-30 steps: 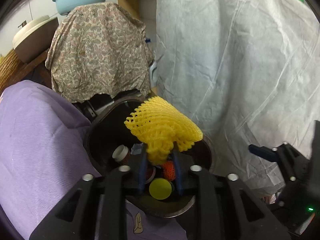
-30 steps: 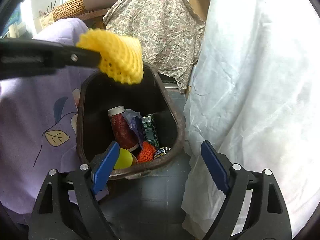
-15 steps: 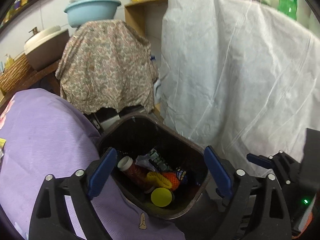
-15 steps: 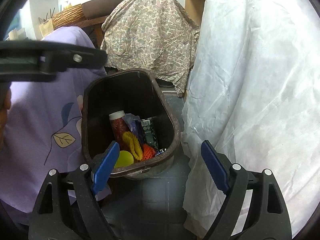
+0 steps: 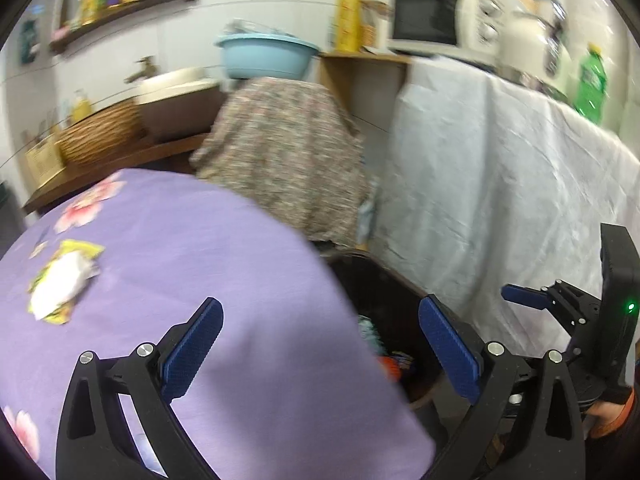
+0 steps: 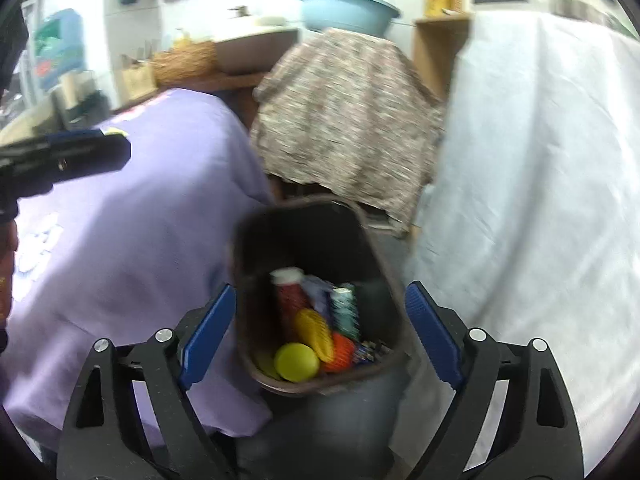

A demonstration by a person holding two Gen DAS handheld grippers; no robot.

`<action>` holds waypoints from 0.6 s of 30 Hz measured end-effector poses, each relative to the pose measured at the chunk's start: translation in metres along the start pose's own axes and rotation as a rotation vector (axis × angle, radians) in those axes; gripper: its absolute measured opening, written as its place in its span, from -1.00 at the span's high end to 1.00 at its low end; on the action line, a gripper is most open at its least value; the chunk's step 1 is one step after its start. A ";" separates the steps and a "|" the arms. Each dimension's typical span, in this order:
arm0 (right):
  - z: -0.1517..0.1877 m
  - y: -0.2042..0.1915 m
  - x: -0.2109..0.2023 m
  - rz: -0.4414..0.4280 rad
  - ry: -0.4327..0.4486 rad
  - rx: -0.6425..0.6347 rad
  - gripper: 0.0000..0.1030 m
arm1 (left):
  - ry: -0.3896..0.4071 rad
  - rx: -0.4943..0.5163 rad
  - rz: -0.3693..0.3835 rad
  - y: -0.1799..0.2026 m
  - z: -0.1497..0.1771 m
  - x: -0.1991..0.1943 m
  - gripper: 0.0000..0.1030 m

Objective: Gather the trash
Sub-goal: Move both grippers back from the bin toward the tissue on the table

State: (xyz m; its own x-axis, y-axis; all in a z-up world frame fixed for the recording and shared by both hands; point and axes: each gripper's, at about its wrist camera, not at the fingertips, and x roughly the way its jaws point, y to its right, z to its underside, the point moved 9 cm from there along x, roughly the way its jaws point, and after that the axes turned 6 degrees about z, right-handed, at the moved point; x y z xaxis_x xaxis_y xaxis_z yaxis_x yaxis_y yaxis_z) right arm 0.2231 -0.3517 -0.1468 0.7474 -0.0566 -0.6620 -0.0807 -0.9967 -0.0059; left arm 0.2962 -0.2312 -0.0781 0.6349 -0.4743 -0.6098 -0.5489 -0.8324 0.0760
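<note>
Purple tablecloth point(image 5: 208, 264) holds one crumpled wrapper point(image 5: 60, 280) for us; brown bin point(image 6: 256, 240) has several pieces; left gripper point(image 5: 320, 344) is opening, empty; right gripper point(image 6: 320, 328) is opening, empty.

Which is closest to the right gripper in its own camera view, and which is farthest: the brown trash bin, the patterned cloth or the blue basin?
From the right gripper:
1. Brown trash bin, just ahead, framed by the open fingers.
2. Patterned cloth, draped behind the bin.
3. Blue basin, on top of that cloth, at the back.
</note>
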 end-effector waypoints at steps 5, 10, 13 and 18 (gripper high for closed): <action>-0.023 -0.047 -0.002 -0.107 0.027 -0.045 -0.74 | 0.019 -0.092 -0.124 -0.076 0.010 -0.020 -0.89; -0.038 -0.087 -0.005 -0.143 0.047 -0.097 -0.76 | -0.014 -0.087 -0.328 -0.160 0.010 -0.020 -0.89; -0.040 -0.101 -0.011 -0.159 0.054 -0.114 -0.76 | -0.058 -0.113 -0.409 -0.211 0.009 -0.013 -0.89; -0.042 -0.110 -0.019 -0.157 0.054 -0.138 -0.77 | -0.120 -0.150 -0.388 -0.247 0.011 0.009 -0.88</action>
State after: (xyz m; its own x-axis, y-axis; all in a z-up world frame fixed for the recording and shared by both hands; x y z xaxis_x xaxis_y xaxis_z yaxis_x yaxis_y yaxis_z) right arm 0.2453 -0.2431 -0.1024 0.7782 0.1008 -0.6199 0.1280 -0.9918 -0.0005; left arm 0.4314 -0.0270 -0.1106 0.7060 -0.0886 -0.7026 -0.1912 -0.9792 -0.0686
